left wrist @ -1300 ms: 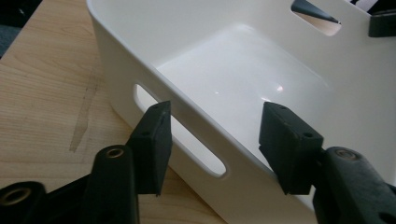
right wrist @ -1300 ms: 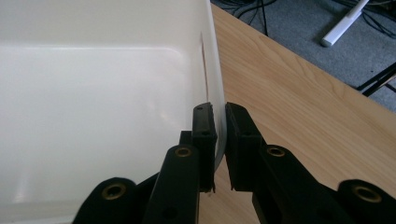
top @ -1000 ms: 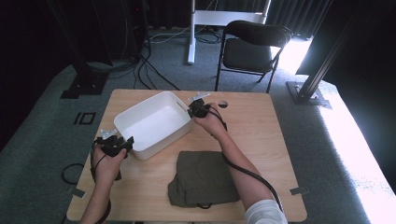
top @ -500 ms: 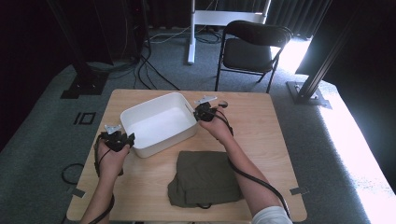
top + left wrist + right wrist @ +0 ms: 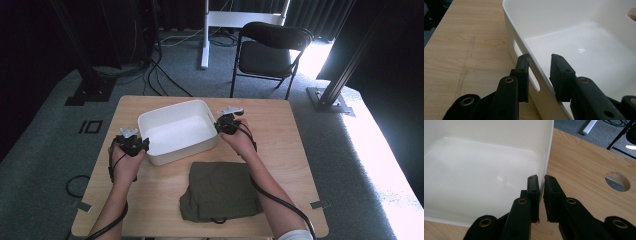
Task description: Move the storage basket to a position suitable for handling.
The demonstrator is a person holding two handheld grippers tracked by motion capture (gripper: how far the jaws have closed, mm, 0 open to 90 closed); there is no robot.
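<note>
Left gripper (image 5: 539,68) astride white bin (image 5: 175,132) rim, right gripper (image 5: 541,186) apparently clamping opposite wall

A wooden table (image 5: 280,112) stands on grey carpet (image 5: 45,150). Beyond its far edge sits a black folding chair (image 5: 270,55), with a white stand (image 5: 220,20) and cables (image 5: 165,75) alongside. Dark curtains (image 5: 320,20) hang behind. Bright light (image 5: 380,160) falls on the floor at the right.
</note>
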